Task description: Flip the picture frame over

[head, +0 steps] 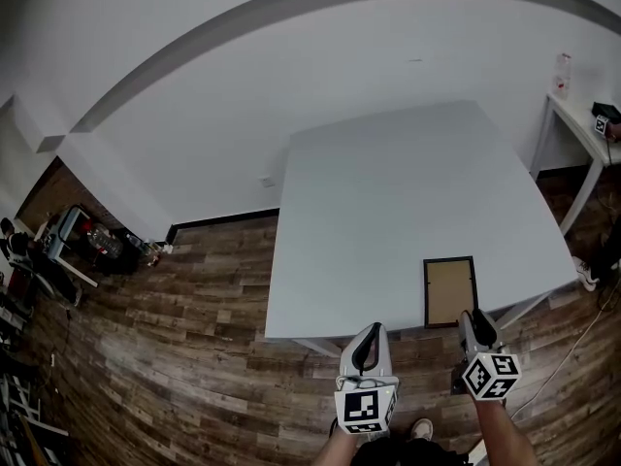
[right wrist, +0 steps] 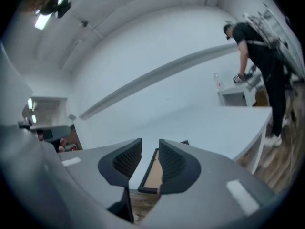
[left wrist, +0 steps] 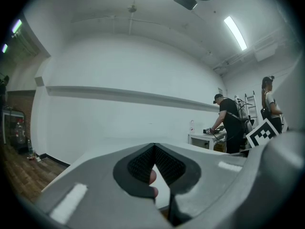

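The picture frame lies flat on the white table near its front edge, with a black rim and its brown board facing up. My right gripper hovers just in front of the frame's near right corner. In the right gripper view its jaws stand apart, and the frame shows through the gap, lying on the table beyond them and untouched. My left gripper is held off the table's front edge, left of the frame. Its jaws meet at the tips with nothing in them.
A small white side table with a bottle and a box stands at the far right. A person bends over it, and another stands behind. Clutter and a cart sit at the left wall. The floor is wooden.
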